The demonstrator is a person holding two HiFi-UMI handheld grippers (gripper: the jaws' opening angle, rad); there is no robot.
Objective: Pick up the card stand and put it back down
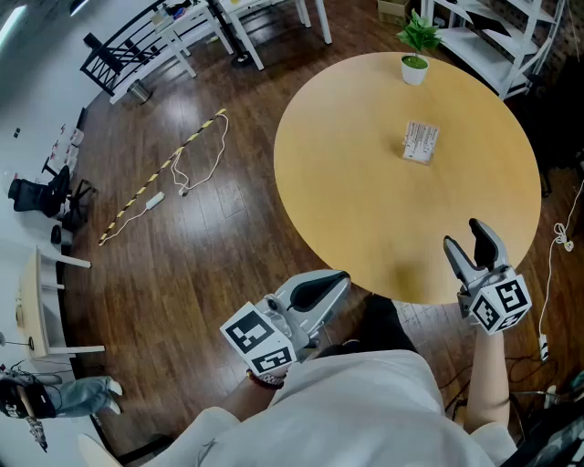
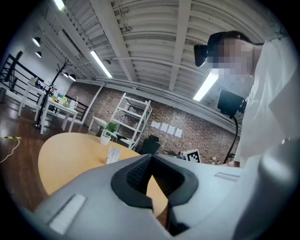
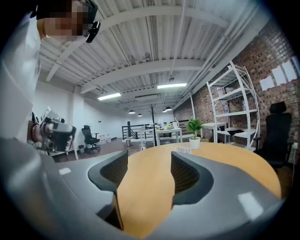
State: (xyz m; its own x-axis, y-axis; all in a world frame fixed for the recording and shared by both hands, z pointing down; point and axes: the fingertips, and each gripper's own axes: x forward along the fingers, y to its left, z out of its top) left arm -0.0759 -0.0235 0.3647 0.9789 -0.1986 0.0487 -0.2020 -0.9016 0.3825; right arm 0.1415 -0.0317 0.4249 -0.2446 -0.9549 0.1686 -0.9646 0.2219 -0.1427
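The card stand [image 1: 421, 142] is a small white printed card that stands upright on the far part of the round wooden table [image 1: 356, 210]. It also shows small in the left gripper view [image 2: 113, 153] and as a tiny clear shape far ahead in the right gripper view [image 3: 183, 150]. My right gripper [image 1: 463, 233] hovers over the table's near right edge, open, with only tabletop between its pads [image 3: 149, 157]. My left gripper [image 1: 339, 281] is held off the table's near edge, shut and empty, its tips meeting [image 2: 150, 157]. Both are far from the stand.
A small potted plant [image 1: 415, 55] stands at the table's far edge behind the stand. White shelving [image 1: 493, 36] is at the back right, white tables [image 1: 246, 27] at the back. A white cable [image 1: 196, 155] lies on the dark wood floor at left.
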